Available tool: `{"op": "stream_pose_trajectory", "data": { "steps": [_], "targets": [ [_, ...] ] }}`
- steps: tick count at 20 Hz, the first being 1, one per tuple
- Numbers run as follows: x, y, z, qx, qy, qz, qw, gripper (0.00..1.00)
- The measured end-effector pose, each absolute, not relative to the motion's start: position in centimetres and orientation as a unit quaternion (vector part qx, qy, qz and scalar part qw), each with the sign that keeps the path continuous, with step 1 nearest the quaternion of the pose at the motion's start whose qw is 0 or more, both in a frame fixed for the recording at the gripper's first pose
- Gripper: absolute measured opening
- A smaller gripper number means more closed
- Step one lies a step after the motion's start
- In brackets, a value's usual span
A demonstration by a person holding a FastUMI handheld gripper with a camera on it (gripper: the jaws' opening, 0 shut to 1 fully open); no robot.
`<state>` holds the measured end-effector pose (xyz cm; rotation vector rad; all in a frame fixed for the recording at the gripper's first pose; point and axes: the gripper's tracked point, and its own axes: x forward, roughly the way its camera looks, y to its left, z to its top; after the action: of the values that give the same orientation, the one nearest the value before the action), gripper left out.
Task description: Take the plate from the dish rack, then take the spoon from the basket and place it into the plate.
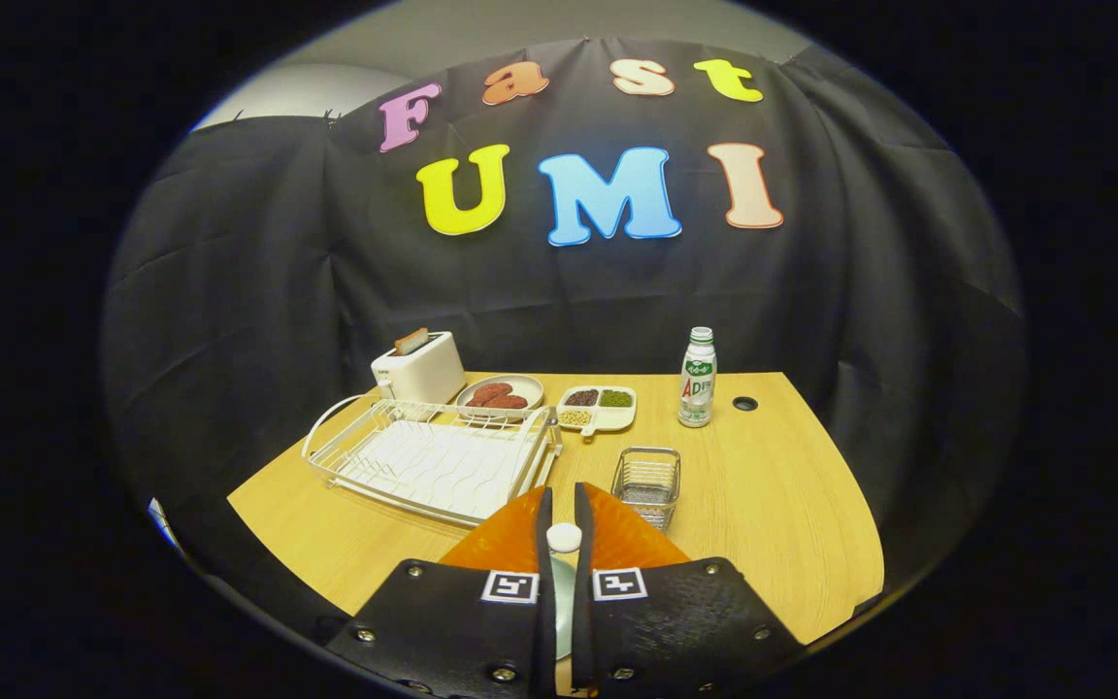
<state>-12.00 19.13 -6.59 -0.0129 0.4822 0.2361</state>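
Observation:
An orange plate (629,540) lies on the wooden table (772,505) right under my fingers, between the dish rack and the wire basket. My gripper (563,497) is above it, shut on a pale spoon (564,539), whose rounded white end pokes up in the narrow gap between the fingers. The rest of the spoon runs back down the gap, mostly hidden. The white wire dish rack (433,461) stands beyond the fingers to the left with nothing in it. The small wire basket (648,481) is just ahead to the right.
At the back of the table stand a white toaster (420,371), a grey plate of reddish food (499,394), a divided white dish of grains (597,407) and a small bottle (698,379). A dark hole (744,403) lies right of the bottle.

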Motion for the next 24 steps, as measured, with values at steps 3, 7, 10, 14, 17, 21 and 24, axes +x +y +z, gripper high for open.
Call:
{"op": "stream_pose_trajectory", "data": {
  "steps": [3, 7, 10, 14, 17, 21, 24],
  "targets": [
    [-12.3, 20.9, -8.3, -0.023, 0.259, 0.138, 0.956, 0.06],
    [-12.5, 23.7, -10.1, -0.03, 0.285, 0.171, 0.943, 0.06],
    [-12.5, 24.9, -11.6, -0.04, 0.306, 0.185, 0.933, 0.06],
    [-12.4, 26.3, -13.5, -0.033, 0.332, 0.194, 0.922, 0.06],
    [-12.4, 27.6, -14.1, -0.029, 0.341, 0.2, 0.918, 0.07],
    [-12.2, 28.1, -15.3, -0.06, 0.351, 0.202, 0.913, 0.18],
    [-11.5, 27.7, -13.7, -0.074, 0.321, 0.199, 0.923, 0.33]
  ]
}}
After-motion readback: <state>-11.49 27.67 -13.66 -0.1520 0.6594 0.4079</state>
